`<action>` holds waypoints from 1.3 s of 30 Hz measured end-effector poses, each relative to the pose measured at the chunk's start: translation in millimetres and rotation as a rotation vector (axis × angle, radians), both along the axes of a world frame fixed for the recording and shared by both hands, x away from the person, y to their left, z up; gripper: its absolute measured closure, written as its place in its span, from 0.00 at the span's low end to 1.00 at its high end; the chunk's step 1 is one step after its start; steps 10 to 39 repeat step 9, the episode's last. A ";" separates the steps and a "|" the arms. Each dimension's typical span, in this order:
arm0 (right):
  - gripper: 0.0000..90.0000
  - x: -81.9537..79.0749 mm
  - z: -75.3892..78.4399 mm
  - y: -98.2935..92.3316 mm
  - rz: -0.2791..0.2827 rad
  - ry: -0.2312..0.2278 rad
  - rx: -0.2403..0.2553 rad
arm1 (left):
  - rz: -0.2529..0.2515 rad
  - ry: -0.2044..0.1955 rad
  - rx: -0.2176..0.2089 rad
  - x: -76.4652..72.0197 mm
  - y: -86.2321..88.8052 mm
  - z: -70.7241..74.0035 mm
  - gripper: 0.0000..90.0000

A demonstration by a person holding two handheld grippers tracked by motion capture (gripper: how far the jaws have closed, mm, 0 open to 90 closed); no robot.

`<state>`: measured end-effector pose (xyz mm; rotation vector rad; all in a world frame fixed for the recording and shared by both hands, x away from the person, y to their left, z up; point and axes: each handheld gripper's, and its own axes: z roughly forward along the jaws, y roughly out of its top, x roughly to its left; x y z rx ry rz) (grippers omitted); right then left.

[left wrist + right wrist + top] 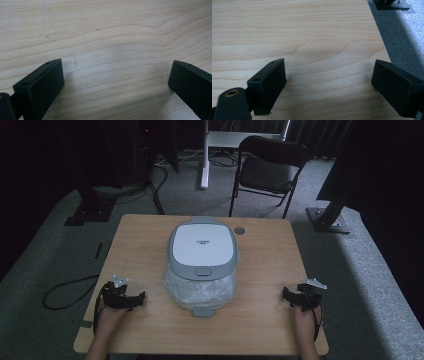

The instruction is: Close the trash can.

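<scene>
- The left gripper (141, 298) rests low at the near left part of the wooden table (270, 265), held in the person's left hand (107, 316); its jaws point inward toward the middle of the table and stand wide apart, released, with nothing between them.
- In the left gripper view the same left gripper (116, 80) shows bare wood grain between its two black jaws.
- The right gripper (285, 296) rests at the near right part of the table, close to the right edge, held in the person's right hand (303, 317); its jaws are also spread and empty.
- In the right gripper view the right gripper (328, 78) has only tabletop between its jaws, with the table's edge and grey carpet (402, 35) beyond.
- The rice cooker (202, 254) sits in the middle of the table between the two grippers, well apart from both; its white and grey lid is closed, and its latch button faces the person.
- A clear plastic wrap (200, 292) covers the cooker's lower body on the near side.
- A small round cable hole (240, 229) lies in the tabletop just beside the cooker's far right corner.
- Beyond the table stands a black folding chair (267, 170) on the carpet.
- A black cable (65, 292) loops on the floor left of the table.
</scene>
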<state>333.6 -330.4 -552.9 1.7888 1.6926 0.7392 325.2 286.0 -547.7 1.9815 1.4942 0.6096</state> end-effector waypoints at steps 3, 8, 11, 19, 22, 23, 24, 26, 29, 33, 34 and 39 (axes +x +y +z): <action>0.13 0.0 0.0 0.1 -0.001 0.000 0.000 | 0.000 0.001 0.001 -0.2 0.1 0.0 0.01; 0.13 0.1 0.0 0.0 -0.003 0.001 0.002 | 0.001 0.000 -0.001 -0.2 -0.1 0.0 0.01; 0.13 0.1 0.0 0.0 -0.003 0.001 0.002 | 0.001 0.000 -0.001 -0.2 -0.1 0.0 0.01; 0.13 0.1 0.0 0.0 -0.003 0.001 0.002 | 0.001 0.000 -0.001 -0.2 -0.1 0.0 0.01; 0.13 0.1 0.0 0.0 -0.003 0.001 0.002 | 0.001 0.000 -0.001 -0.2 -0.1 0.0 0.01; 0.13 0.1 0.0 0.0 -0.003 0.001 0.002 | 0.001 0.000 -0.001 -0.2 -0.1 0.0 0.01; 0.13 0.1 0.0 0.0 -0.003 0.001 0.002 | 0.001 0.000 -0.001 -0.2 -0.1 0.0 0.01; 0.13 0.1 0.0 0.0 -0.003 0.001 0.002 | 0.001 0.000 -0.001 -0.2 -0.1 0.0 0.01; 0.13 0.1 0.0 0.0 -0.003 0.001 0.002 | 0.001 0.000 -0.001 -0.2 -0.1 0.0 0.01; 0.13 0.1 0.0 0.0 -0.003 0.001 0.002 | 0.001 0.000 -0.001 -0.2 -0.1 0.0 0.01; 0.13 0.1 0.0 0.0 -0.003 0.001 0.002 | 0.001 0.000 -0.001 -0.2 -0.1 0.0 0.01; 0.13 0.1 0.0 0.0 -0.003 0.001 0.002 | 0.001 0.000 -0.001 -0.2 -0.1 0.0 0.01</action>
